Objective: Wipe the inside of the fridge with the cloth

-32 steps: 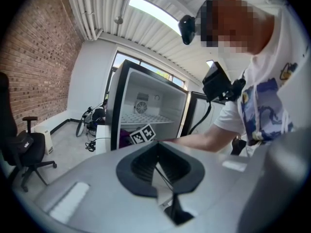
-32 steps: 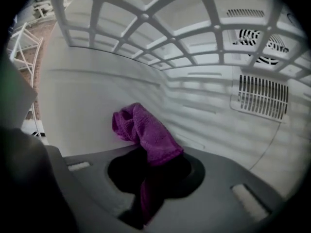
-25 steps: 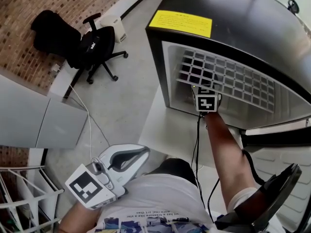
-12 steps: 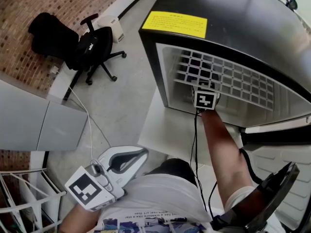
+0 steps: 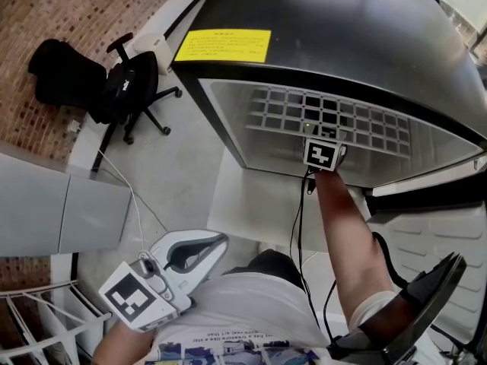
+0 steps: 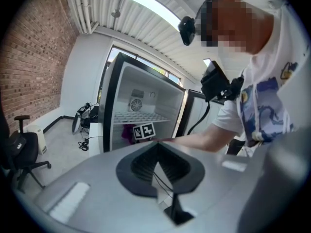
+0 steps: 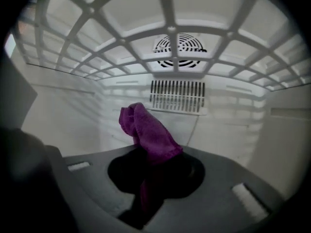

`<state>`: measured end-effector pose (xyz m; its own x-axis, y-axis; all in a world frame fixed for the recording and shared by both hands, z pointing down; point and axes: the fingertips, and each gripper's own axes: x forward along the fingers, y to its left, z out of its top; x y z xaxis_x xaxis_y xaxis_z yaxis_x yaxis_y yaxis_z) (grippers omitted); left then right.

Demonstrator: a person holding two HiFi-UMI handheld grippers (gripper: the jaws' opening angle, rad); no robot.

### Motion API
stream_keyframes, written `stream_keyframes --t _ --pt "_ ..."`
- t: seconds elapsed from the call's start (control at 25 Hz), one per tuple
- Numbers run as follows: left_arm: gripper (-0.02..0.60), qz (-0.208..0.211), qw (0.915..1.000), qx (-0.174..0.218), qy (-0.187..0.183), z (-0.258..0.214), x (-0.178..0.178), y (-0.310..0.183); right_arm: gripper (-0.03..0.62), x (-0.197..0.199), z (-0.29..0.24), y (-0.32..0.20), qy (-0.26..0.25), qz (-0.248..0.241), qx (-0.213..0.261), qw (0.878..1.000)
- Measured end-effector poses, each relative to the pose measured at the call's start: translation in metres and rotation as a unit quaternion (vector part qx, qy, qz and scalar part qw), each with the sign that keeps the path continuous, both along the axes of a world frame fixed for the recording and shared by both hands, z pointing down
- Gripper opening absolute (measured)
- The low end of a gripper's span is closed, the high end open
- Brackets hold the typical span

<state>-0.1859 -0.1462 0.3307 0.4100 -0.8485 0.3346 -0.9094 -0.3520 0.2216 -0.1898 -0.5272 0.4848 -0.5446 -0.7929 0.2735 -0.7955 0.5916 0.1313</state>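
A black office chair (image 5: 131,84) stood on the grey floor (image 5: 176,152) beside a brick wall (image 5: 76,6) at the frame's upper left.

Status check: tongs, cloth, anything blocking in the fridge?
Left tongs shut, empty, outside the fridge. Right tongs shut on purple cloth, inside under the wire shelf. Nothing between cloth and back wall.

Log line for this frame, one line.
right gripper: shut on purple cloth, inside fridge below wire shelf | left gripper: shut, empty, outside fridge
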Motion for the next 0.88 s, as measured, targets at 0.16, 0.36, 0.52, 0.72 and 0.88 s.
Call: stream_keyframes --t 0.16,0.36,0.52,0.72,0.88 --pt "0.006 0.012 0.9996 -0.006 0.026 -0.005 0.014 -0.013 0.054 0.033 0.000 -0.013 0.004 0.039 0.003 0.999" --pt "0.006 0.040 0.9990 -0.005 0.020 -0.001 0.022 -0.022 0.054 0.073 0.002 -0.027 0.011 0.090 0.000 0.996" --pt "0.006 0.051 0.9982 -0.009 0.032 -0.004 0.029 -0.028 0.054 0.097 0.003 -0.035 0.008 0.122 -0.004 0.993" --pt "0.006 0.066 0.9977 -0.008 0.014 0.000 0.025 -0.031 0.054 0.103 0.006 -0.044 -0.008 0.118 -0.009 0.993" --pt "0.006 0.063 0.9975 -0.012 0.031 -0.002 0.029 -0.036 0.054 0.124 0.021 -0.047 0.004 0.148 -0.024 0.989"
